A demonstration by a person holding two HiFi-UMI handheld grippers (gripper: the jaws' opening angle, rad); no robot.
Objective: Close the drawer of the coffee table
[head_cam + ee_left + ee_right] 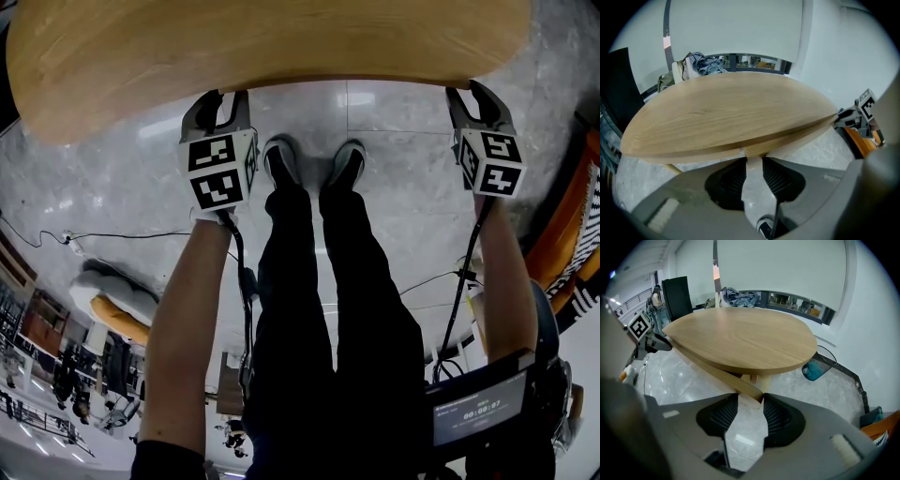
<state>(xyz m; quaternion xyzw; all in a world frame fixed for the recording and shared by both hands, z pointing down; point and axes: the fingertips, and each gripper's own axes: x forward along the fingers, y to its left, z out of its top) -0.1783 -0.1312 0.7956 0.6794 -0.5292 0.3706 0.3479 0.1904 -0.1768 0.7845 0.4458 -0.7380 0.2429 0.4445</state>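
Note:
The oval wooden coffee table (pixel 262 47) fills the top of the head view. Its drawer front (pixel 797 133) is a curved wooden strip (pixel 708 366) just under the top's near edge, standing out only a little. My left gripper (pixel 217 103) reaches under that edge at the left, and in the left gripper view its jaws (pixel 753 157) close on the strip. My right gripper (pixel 473 94) is at the right end, with the strip's end between its pads (pixel 751 397). In the head view the table edge hides both sets of fingertips.
The person's legs and shoes (pixel 309 164) stand on the grey marble floor between the grippers. An orange seat (pixel 572 225) is at the right. Behind the table are a black chair (pixel 677 296), a clothes pile (pixel 738 297) and a teal object (pixel 815 370) on the floor.

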